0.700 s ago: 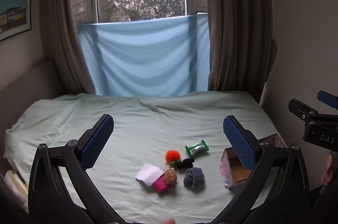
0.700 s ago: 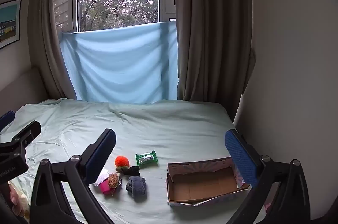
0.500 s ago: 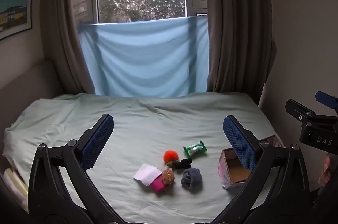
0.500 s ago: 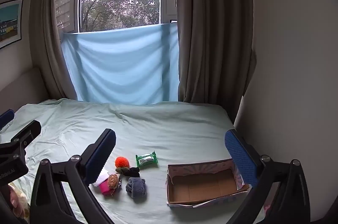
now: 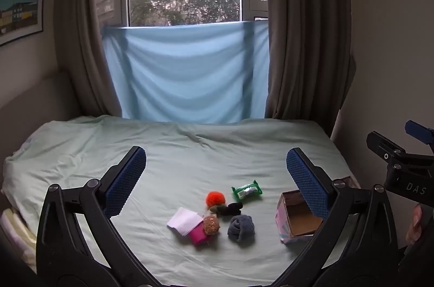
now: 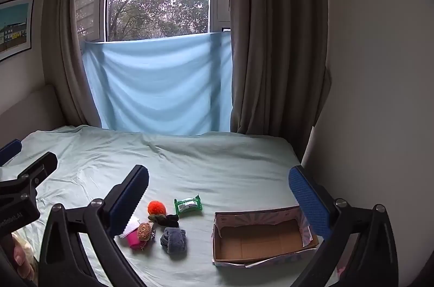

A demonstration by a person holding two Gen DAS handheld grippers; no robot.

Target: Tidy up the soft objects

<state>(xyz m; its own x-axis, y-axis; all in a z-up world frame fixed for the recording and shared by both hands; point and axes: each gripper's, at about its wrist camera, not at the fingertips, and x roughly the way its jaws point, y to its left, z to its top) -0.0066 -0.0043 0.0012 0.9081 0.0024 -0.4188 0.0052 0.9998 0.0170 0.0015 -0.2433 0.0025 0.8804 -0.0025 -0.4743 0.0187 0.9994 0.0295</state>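
Small soft things lie in a cluster on the pale green bed sheet (image 5: 176,165): an orange pompom (image 5: 215,198) (image 6: 156,207), a green tissue pack (image 5: 246,190) (image 6: 188,204), a dark hair tie (image 5: 230,208), a grey rolled sock (image 5: 241,227) (image 6: 173,239), a brown plush ball (image 5: 211,224) (image 6: 144,230) on a pink item (image 5: 198,234), and a white cloth (image 5: 185,220). An open, empty cardboard box (image 5: 297,219) (image 6: 260,235) stands to their right. My left gripper (image 5: 215,178) is open above the cluster. My right gripper (image 6: 218,194) is open above the box and cluster.
The bed runs back to a blue cloth (image 5: 184,73) hung under the window, with brown curtains (image 5: 303,43) either side. A wall (image 6: 379,97) closes the right side. A framed picture (image 5: 19,7) hangs on the left wall.
Both grippers have shifted slightly; the objects sit a little further left and lower in the left wrist view. Nothing was grasped or moved on the bed.
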